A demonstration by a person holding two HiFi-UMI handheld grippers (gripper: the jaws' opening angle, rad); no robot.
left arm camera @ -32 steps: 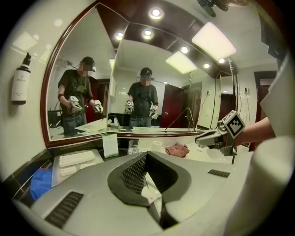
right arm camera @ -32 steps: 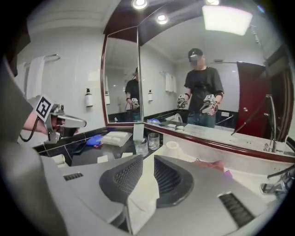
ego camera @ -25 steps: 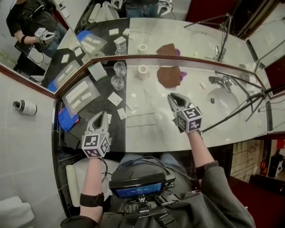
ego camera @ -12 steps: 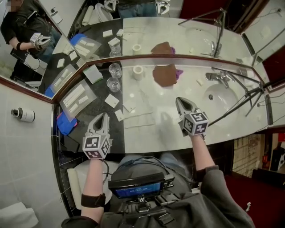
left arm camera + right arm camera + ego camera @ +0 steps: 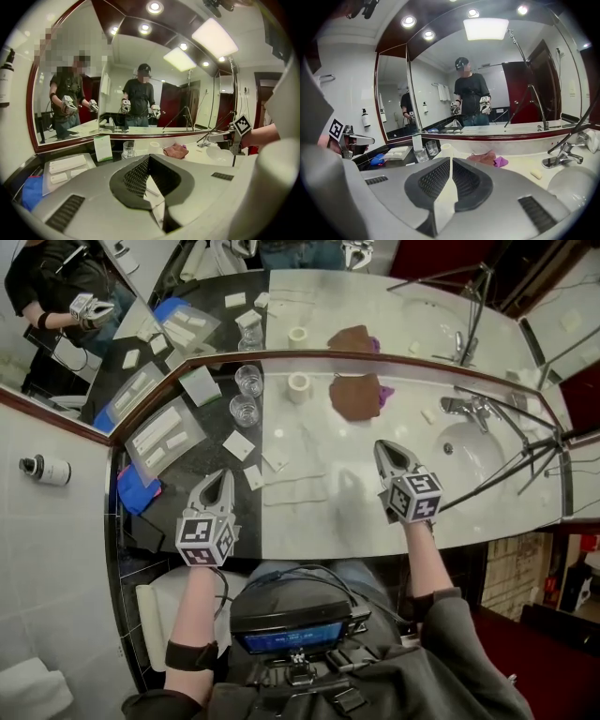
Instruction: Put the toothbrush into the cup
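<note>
Left tool point(image 5: 223, 476), jaws together, hovers near a clear glass cup point(image 5: 245, 412).

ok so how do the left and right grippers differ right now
The left gripper is over the black counter section; the right gripper is over the white marble by the sink. The left gripper is nearer the two glasses, the right gripper nearer the faucet. The right gripper's jaws have just been closing; nothing is between them. Both are shut, empty and point toward the mirror.
</note>
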